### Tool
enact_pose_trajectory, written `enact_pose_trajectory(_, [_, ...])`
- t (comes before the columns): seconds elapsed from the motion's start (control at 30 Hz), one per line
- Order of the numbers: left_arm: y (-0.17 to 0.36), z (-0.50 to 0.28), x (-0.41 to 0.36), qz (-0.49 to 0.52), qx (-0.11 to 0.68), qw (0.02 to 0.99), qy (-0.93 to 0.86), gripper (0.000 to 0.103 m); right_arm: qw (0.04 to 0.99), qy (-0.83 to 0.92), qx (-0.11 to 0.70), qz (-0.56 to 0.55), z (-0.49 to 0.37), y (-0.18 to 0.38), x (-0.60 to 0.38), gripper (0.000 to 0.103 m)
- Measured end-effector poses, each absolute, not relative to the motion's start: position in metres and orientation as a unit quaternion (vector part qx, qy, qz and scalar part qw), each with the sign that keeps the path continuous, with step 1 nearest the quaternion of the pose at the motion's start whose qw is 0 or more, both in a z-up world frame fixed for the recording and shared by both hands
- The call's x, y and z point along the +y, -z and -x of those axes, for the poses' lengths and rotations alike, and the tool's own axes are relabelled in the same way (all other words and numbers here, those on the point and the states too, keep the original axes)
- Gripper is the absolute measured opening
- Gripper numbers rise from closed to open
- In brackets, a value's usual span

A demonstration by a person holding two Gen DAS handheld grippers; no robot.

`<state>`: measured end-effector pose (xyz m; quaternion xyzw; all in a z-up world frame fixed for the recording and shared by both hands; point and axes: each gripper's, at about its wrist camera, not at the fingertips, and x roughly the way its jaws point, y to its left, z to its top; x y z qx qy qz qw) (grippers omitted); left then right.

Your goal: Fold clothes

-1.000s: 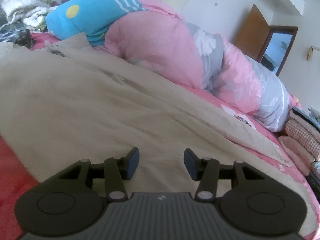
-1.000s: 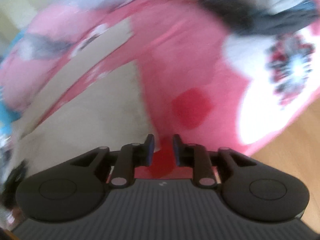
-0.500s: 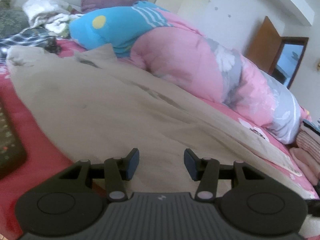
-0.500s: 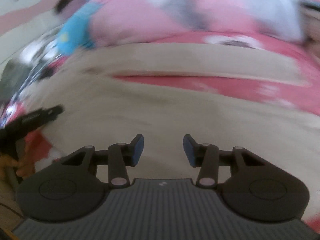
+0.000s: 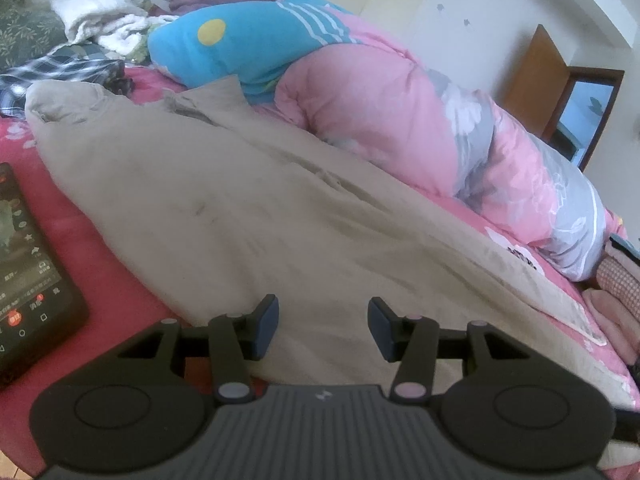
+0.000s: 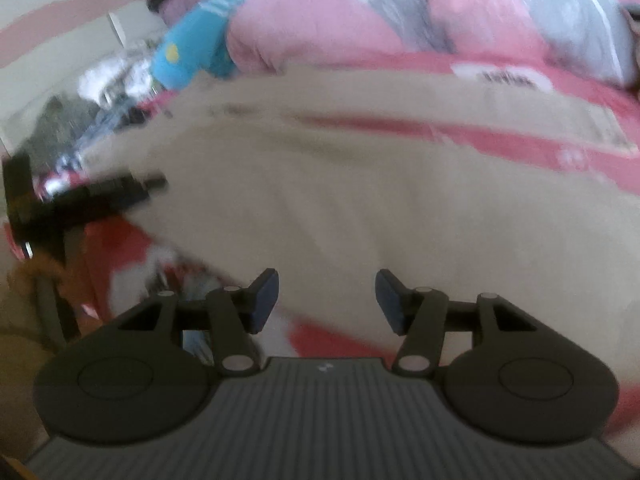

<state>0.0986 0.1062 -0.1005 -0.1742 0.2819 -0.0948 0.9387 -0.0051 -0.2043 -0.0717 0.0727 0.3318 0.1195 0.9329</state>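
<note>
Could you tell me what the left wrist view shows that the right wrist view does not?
Only the left wrist view shows a lit phone lying on the red sheet, a wooden door, and stacked pink clothes at the right edge. Only the right wrist view, which is blurred, shows the left hand-held gripper from the side, at the beige garment's edge. Both show the beige garment spread on the bed, the pink quilt and the blue pillow behind it.

Soft daylight fills the room, with no strong shadows. The left wrist picture is mostly sharp, but its corners go dark and the walls bend. The right wrist picture is smeared and blurry everywhere.
</note>
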Motion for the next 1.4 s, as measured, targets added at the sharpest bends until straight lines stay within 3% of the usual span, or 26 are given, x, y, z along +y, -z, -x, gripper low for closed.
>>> enact_pose_trajectory(0.13, [0.101, -0.097, 0.105, 0.166, 0.281, 0.94, 0.095, 0.051, 0.939, -0.137, 0.315, -0.028, -0.034, 0.077, -0.162, 0.058])
enact_pose_trajectory(0.27, [0.101, -0.096, 0.102, 0.156, 0.281, 0.942, 0.1, 0.055, 0.942, -0.127, 0.31, 0.009, -0.046, 0.112, -0.129, 0.081])
enact_pose_trajectory(0.87, [0.097, -0.096, 0.082, 0.112, 0.284, 0.945, 0.115, 0.09, 0.957, -0.111, 0.269, 0.012, -0.027, 0.127, -0.123, 0.082])
enact_pose_trajectory(1.1, [0.091, -0.088, 0.077, 0.113, 0.267, 0.95, 0.115, 0.09, 0.957, -0.115, 0.266, 0.009, -0.016, 0.127, -0.128, 0.083])
enact_pose_trajectory(1.2, [0.087, -0.085, 0.075, 0.117, 0.254, 0.952, 0.124, 0.09, 0.952, -0.136, 0.273, 0.011, -0.004, 0.127, -0.135, 0.093])
enact_pose_trajectory(1.4, [0.084, -0.087, 0.064, 0.119, 0.244, 0.954, 0.128, 0.09, 0.944, -0.16, 0.288, 0.004, 0.024, 0.114, -0.152, 0.092])
